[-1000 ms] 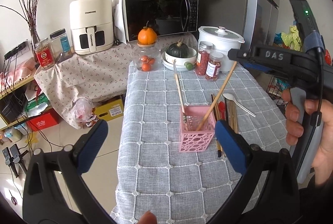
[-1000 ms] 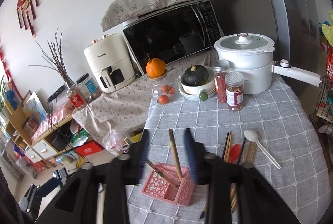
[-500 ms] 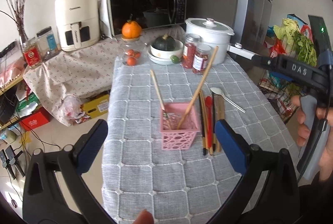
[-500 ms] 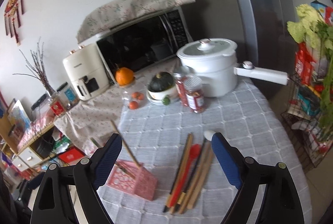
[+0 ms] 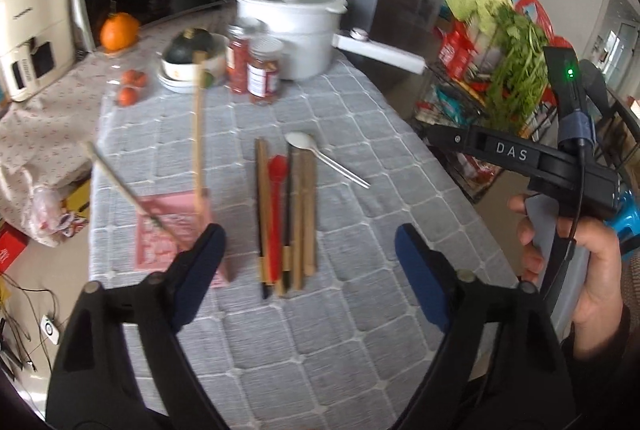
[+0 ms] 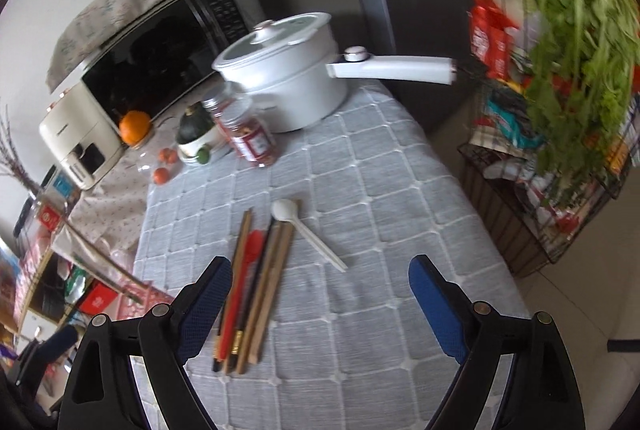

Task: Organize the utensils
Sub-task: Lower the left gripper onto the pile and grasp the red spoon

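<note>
Left wrist view first: my left gripper [image 5: 310,254] has blue ribbed pads on black plastic arms; its jaws have just been closing a little yet stand released, gripping nothing, with only table between the pads. Under them a grey woven tablecloth [image 5: 380,310] with a raised white grid covers the table. A bundle of utensils [image 5: 286,218] lies flat on it: long wooden sticks, a dark one and a red silicone spatula, side by side and touching. A white spoon [image 5: 324,158] lies just right of them at an angle. Left of the bundle a pink perforated holder [image 5: 172,230] carries two slanting wooden sticks. My right hand [image 5: 576,262] grips the other tool, which reads "DAS". Two red-filled jars [image 5: 256,66] carry labels too blurred to read.

Right wrist view: my right gripper [image 6: 320,294] likewise hangs released and empty. The same bundle lies by its left pad, the spoon between the pads but farther off. A smooth white pot [image 6: 288,78] with a long handle stands beyond.
</note>
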Tool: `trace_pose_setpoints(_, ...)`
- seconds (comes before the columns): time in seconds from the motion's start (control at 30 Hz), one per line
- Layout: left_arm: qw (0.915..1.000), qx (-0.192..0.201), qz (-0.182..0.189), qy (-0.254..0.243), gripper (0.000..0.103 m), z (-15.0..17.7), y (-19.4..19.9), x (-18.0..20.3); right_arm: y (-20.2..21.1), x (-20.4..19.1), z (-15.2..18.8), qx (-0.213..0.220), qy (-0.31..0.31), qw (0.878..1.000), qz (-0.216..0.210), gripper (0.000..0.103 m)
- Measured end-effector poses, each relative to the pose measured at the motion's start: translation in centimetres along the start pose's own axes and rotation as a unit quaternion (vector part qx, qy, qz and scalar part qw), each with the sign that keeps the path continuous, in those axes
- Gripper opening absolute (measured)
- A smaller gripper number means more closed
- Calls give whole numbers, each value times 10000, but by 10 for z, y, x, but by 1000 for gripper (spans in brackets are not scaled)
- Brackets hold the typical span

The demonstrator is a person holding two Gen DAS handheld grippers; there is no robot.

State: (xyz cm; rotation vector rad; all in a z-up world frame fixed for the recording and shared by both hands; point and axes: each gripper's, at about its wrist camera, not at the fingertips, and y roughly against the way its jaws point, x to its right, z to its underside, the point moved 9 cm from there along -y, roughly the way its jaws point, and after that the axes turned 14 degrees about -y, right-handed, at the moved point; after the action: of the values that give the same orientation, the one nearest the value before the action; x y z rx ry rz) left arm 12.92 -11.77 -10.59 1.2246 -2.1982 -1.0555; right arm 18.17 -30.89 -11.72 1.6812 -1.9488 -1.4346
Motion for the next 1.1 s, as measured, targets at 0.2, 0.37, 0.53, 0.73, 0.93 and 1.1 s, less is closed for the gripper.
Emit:
trace_pose_setpoints(0.2, 9992, -394, -26, -54, 51, -26, -62, 19, -7, 39, -11, -67, -218, 9995, 234, 91)
trace_pose_setpoints(0.37, 9956, -877, -308, 106, 30, -41, -127, 8, -18, 65, -15, -206, -578, 9976, 329, 91)
trace_pose_setpoints(0.53, 9865, -1475, -603, 384, 21, -38, -177, -18, -29, 75, -11, -393, -706, 9961, 349, 91)
trace_pose_setpoints(0.73, 9777, -1788, -1037, 381, 17, -35, -198, -43, -32, 70, -12, -441, -670, 9964, 280, 91)
trace_pose_setpoints(0.93, 9713, -2120, -1042, 277, 13, -25, -214, -45, -37, 62, -12, -510, -641, 9965, 172, 91)
trace_pose_setpoints(1.1, 9649, -2361, -1135, 204, 13, -17, -220, -46, -36, 60, -13, -491, -631, 9967, 141, 91)
